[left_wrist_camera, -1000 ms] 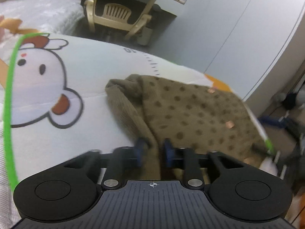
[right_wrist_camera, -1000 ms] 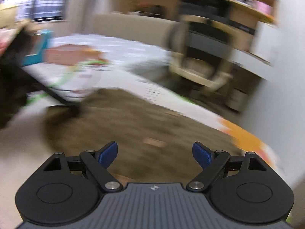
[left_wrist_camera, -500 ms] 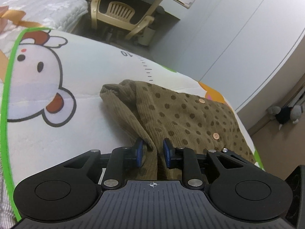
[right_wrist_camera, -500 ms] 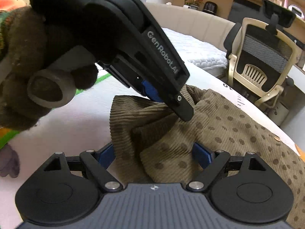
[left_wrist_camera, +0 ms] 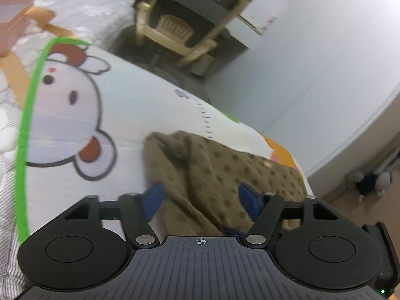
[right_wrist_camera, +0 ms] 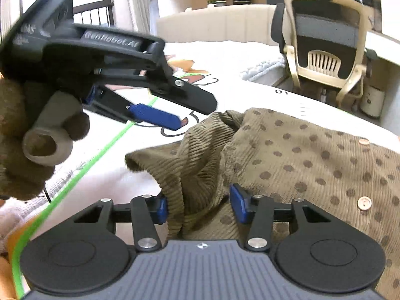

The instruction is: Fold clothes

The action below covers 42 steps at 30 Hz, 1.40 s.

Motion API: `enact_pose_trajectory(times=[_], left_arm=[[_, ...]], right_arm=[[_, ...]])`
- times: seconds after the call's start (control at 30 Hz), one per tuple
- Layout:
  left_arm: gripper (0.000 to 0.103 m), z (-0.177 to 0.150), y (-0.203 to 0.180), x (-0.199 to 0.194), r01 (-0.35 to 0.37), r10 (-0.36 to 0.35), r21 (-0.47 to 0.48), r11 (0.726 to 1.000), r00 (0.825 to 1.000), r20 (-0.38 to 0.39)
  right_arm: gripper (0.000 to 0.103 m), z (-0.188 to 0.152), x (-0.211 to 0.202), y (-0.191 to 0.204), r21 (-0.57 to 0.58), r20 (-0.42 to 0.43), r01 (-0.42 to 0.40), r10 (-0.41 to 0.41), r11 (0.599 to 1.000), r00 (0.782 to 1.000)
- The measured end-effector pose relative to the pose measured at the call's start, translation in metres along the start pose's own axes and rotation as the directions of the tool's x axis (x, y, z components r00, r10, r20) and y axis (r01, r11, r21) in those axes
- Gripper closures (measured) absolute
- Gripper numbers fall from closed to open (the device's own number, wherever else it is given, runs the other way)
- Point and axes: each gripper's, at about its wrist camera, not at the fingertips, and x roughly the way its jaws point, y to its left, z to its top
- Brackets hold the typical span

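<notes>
An olive-brown corduroy garment [left_wrist_camera: 225, 172] with dark dots and copper buttons lies on a white cartoon-print sheet [left_wrist_camera: 140, 115]. My left gripper [left_wrist_camera: 201, 196] is open, its blue fingers straddling a ridge of the cloth without pinching it. In the right wrist view the same gripper hovers up and left of the garment [right_wrist_camera: 300, 155], with one blue finger [right_wrist_camera: 155, 117] clear of the fabric. My right gripper [right_wrist_camera: 200, 207] has closed in on a bunched fold at the garment's near left edge, both pads against the cloth. A sleeve end [right_wrist_camera: 135, 160] sticks out to the left.
A beige and black office chair [right_wrist_camera: 325, 50] stands beyond the sheet's far edge. A green line [right_wrist_camera: 82, 172] runs across the sheet. White wall panels [left_wrist_camera: 312, 62] rise on the right, with a plush toy [left_wrist_camera: 370, 180] on the floor. A hand in brown fuzzy fabric [right_wrist_camera: 15, 150] holds the left gripper.
My left gripper let go of the garment fold, opened and drew back. My right gripper moved in onto the bunched edge and its fingers narrowed around it.
</notes>
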Motion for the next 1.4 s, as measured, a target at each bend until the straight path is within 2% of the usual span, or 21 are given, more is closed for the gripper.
enact_pose_trajectory(times=[0.17,0.23,0.3,0.37,0.43,0.47,0.5,0.57,0.63,0.7,0.77,0.87,0.9,0.93,1.0,1.03,1.07,1.13,1.23,1.33,1.4], left_arm=[[0.025,-0.011,0.002,0.015,-0.030,0.030,-0.010,0.999,0.998,-0.064],[0.025,-0.010,-0.002,0.010,-0.049,0.050,0.031,0.998,0.998,-0.038],[0.021,-0.007,-0.012,0.000,-0.054,0.052,0.103,0.993,0.998,0.018],[0.014,-0.003,-0.027,-0.007,-0.026,0.016,0.175,0.984,0.998,0.062],[0.009,-0.003,-0.042,-0.002,0.019,-0.033,0.212,0.977,0.997,0.064],[0.010,-0.004,-0.049,0.002,0.040,-0.055,0.226,0.973,0.997,0.060],[0.009,-0.006,-0.054,0.007,0.044,-0.057,0.231,0.972,0.997,0.052],[0.010,-0.015,-0.057,0.020,0.011,-0.017,0.231,0.973,1.000,0.026],[0.010,-0.028,-0.055,0.027,-0.024,0.024,0.245,0.969,1.000,0.004],[0.012,-0.040,-0.052,0.028,-0.042,0.045,0.260,0.965,0.999,-0.006],[0.018,-0.048,-0.050,0.026,-0.050,0.053,0.273,0.961,0.999,-0.002],[0.024,-0.056,-0.048,0.028,-0.085,0.084,0.288,0.954,0.996,0.016],[0.025,-0.059,-0.048,0.030,-0.101,0.099,0.293,0.951,0.995,0.023],[0.026,-0.062,-0.048,0.031,-0.117,0.113,0.299,0.947,0.993,0.031],[0.032,-0.066,-0.049,0.034,-0.144,0.138,0.320,0.936,0.990,0.042],[0.059,-0.067,-0.053,0.035,-0.139,0.134,0.344,0.928,0.990,0.039],[0.076,-0.066,-0.057,0.034,-0.132,0.126,0.366,0.921,0.991,0.040],[0.087,-0.057,-0.062,0.025,-0.143,0.123,0.388,0.910,0.989,0.076],[0.087,-0.046,-0.066,0.010,-0.167,0.125,0.408,0.898,0.984,0.128],[0.084,-0.053,-0.056,0.013,-0.187,0.163,0.413,0.892,0.982,0.091],[0.073,-0.063,-0.048,0.019,-0.195,0.191,0.414,0.889,0.980,0.052]], right_arm=[[0.054,0.000,-0.018,0.008,-0.038,0.001,-0.014,0.014,0.999,1.000],[0.047,0.003,-0.046,-0.003,-0.058,0.049,0.008,-0.005,0.998,0.999],[0.038,0.005,-0.072,-0.028,-0.054,0.117,0.093,-0.087,0.994,0.989],[0.036,0.002,-0.089,-0.056,0.001,0.154,0.219,-0.216,0.976,0.964],[0.035,-0.009,-0.097,-0.088,0.095,0.132,0.343,-0.353,0.935,0.926],[0.035,-0.018,-0.096,-0.103,0.147,0.092,0.379,-0.394,0.914,0.914],[0.035,-0.028,-0.093,-0.115,0.191,0.041,0.392,-0.406,0.900,0.913],[0.034,-0.051,-0.090,-0.124,0.237,-0.033,0.350,-0.352,0.906,0.935],[0.031,-0.067,-0.101,-0.117,0.203,-0.013,0.314,-0.318,0.927,0.948],[0.032,-0.071,-0.119,-0.123,0.249,0.031,0.291,-0.308,0.924,0.951],[0.032,-0.073,-0.139,-0.141,0.340,0.070,0.318,-0.361,0.885,0.930],[0.032,-0.079,-0.149,-0.160,0.415,0.049,0.369,-0.425,0.832,0.904],[0.035,-0.083,-0.146,-0.163,0.423,0.033,0.372,-0.424,0.826,0.905],[0.050,-0.085,-0.139,-0.166,0.426,0.021,0.367,-0.415,0.827,0.910],[0.063,-0.085,-0.119,-0.167,0.414,0.007,0.359,-0.397,0.836,0.918],[0.082,-0.080,-0.115,-0.164,0.392,0.016,0.363,-0.401,0.845,0.916],[0.088,-0.075,-0.115,-0.160,0.369,0.031,0.356,-0.394,0.859,0.919],[0.088,-0.062,-0.127,-0.148,0.328,0.086,0.336,-0.382,0.883,0.920],[0.088,-0.056,-0.139,-0.136,0.283,0.109,0.334,-0.376,0.899,0.920],[0.086,-0.072,-0.133,-0.139,0.282,0.031,0.358,-0.382,0.890,0.924],[0.081,-0.082,-0.124,-0.143,0.283,-0.023,0.375,-0.385,0.883,0.923]])
